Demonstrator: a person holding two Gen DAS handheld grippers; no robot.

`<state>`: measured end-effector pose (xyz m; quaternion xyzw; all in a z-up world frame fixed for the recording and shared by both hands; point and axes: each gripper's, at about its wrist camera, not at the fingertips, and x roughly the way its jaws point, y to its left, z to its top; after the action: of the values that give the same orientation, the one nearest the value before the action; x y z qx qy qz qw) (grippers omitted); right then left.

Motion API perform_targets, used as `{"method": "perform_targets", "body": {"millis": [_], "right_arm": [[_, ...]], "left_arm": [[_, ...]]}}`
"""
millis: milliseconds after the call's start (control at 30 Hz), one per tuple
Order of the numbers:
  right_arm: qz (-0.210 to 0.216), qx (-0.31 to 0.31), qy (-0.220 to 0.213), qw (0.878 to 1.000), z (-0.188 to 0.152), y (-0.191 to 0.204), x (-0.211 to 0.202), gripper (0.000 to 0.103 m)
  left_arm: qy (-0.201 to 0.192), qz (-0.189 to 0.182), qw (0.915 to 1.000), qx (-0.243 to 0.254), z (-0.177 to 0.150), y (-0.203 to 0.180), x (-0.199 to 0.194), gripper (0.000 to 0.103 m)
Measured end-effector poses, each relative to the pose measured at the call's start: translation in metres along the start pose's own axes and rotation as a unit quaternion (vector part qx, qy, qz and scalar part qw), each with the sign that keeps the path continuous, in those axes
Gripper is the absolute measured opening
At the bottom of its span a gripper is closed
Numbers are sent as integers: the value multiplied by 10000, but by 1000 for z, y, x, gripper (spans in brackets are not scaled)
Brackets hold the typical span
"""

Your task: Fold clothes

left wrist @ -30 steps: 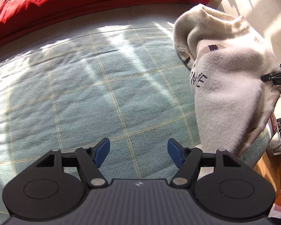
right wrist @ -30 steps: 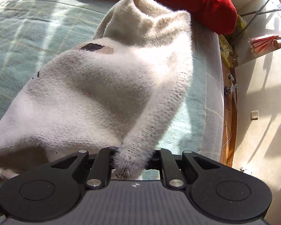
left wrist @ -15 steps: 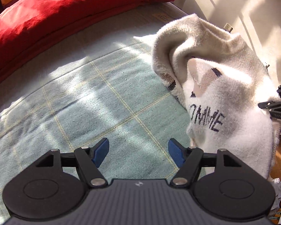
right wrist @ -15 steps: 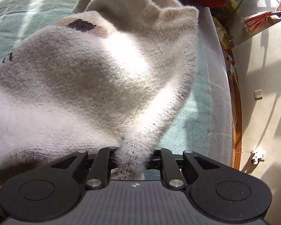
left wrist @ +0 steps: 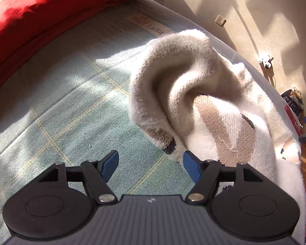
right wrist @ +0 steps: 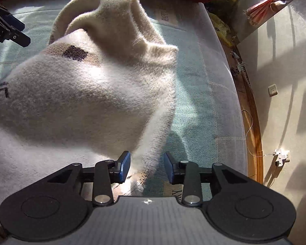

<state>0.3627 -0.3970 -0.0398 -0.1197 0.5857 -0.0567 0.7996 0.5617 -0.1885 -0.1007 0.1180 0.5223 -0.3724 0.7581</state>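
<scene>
A fluffy cream sweater with tan and dark patches lies bunched on the green checked bed cover, near the bed's right edge. My left gripper is open and empty, just left of the sweater's lower fold. In the right wrist view the sweater fills the left and middle. My right gripper is open, with a strip of the sweater's edge lying loose between its blue pads. The left gripper shows at the upper left of that view.
A red duvet lies along the head of the bed. The bed's wooden side rail and the sunlit floor with a wall socket and a charger are to the right.
My right gripper has opened and let go of the sweater edge it held. My left gripper has moved closer to the sweater, which has settled lower onto the bed.
</scene>
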Motion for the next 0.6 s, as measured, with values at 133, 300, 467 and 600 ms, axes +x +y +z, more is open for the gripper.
{"method": "perform_targets", "body": {"millis": [133, 300, 467, 600], "right_arm": [[826, 234, -313, 9958, 14, 13, -28, 54], [1921, 490, -200, 9799, 21, 63, -26, 57], [2313, 656, 40, 9707, 12, 112, -23, 61], [2337, 622, 106, 9702, 8, 129, -22, 64]], "left_arm": [[-72, -90, 9997, -230, 13, 7, 18, 70], [-312, -291, 9980, -469, 25, 15, 32, 70], [-421, -526, 9968, -421, 39, 16, 48, 70], [-398, -872, 9946, -409, 44, 17, 61, 69]]}}
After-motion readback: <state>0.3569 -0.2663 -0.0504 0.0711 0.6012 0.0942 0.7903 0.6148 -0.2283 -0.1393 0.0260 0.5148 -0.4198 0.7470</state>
